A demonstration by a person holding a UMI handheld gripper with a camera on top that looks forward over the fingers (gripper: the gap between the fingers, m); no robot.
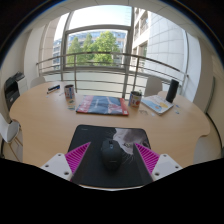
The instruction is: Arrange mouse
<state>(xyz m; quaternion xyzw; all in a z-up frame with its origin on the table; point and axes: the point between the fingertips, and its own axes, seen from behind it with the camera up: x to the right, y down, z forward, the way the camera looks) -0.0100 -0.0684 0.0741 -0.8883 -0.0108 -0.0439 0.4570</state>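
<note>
Gripper (110,160) spread wide, its two fingers with magenta pads (80,157) apart and pressing on nothing. Between them, with a gap at each side, a dark rounded computer mouse (110,154), resting on a black rectangular mouse mat (100,135) on the light wooden table (45,120). Beyond the mat, a flat colourful printed book (102,104), and near it a small cylindrical cup (135,99).

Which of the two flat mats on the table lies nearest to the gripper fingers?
The black mouse pad, with the mouse resting on it between the open fingers. The colourful mat lies beyond it, toward the window.
</note>
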